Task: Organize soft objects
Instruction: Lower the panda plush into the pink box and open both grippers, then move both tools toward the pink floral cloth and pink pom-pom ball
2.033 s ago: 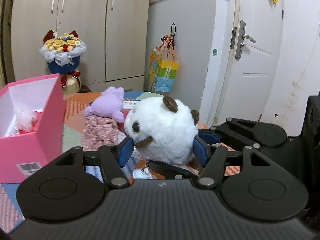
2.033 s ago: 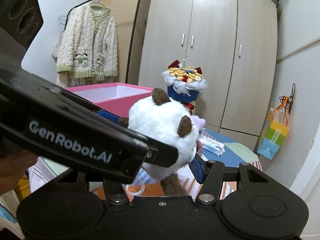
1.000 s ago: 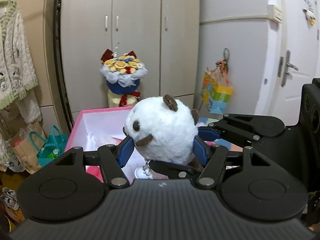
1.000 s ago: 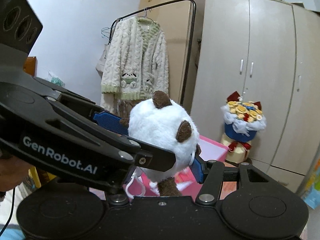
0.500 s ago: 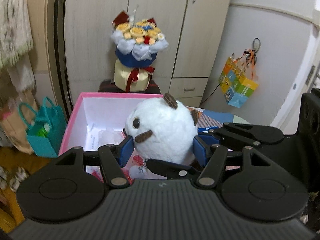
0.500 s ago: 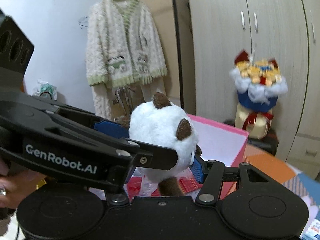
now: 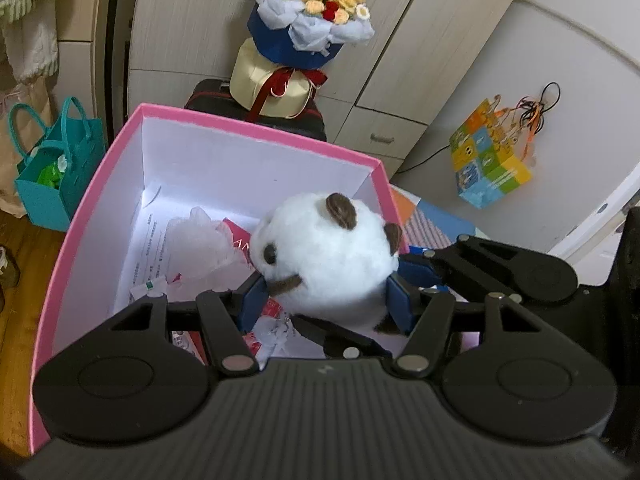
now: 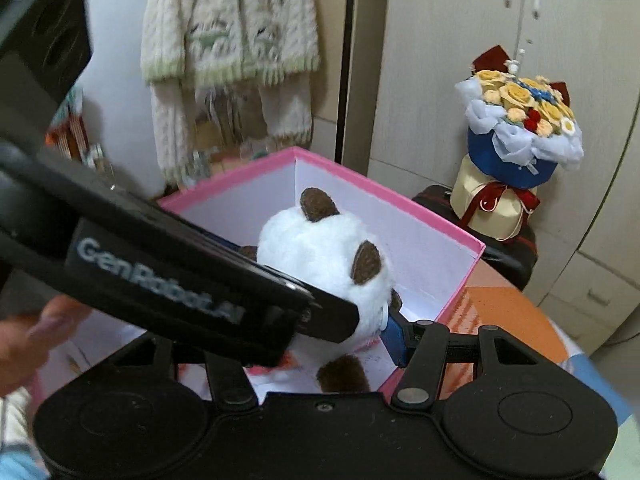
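The wardrobe [image 7: 224, 32] fills the back of both views, with a cream knitted cardigan [image 8: 228, 40] hanging to its left; only the right wrist view shows the cardigan whole. Next in size is the pink box [image 7: 132, 148], open at the top, white inside, with papers and a crumpled clear wrapper [image 7: 200, 240] on its floor. The left wrist view looks down into the box and shows this litter; the right wrist view shows mostly the far walls and the box's right corner.

The flower bouquet [image 7: 308, 4] stands behind the box on a dark case, wrapped in blue and tied with a red ribbon. A teal bag [image 7: 60, 172] sits on the floor left of the box and a colourful paper bag [image 7: 488, 164] hangs on the wall to the right; both appear in the left wrist view alone.

The white plush toy [image 7: 328, 264] with brown ears is over the box's near right part, above the papers. The left gripper [image 7: 326, 306] squeezes it between its blue pads at mid width, and the right gripper [image 8: 360, 336] also grips it from the other side; one right pad is hidden behind the left gripper's body.

That body reads "GenRobot.AI" in the right wrist view. A hand [image 8: 28, 340] shows blurred at the left edge. Red print on a card in the box is too cut off to read.
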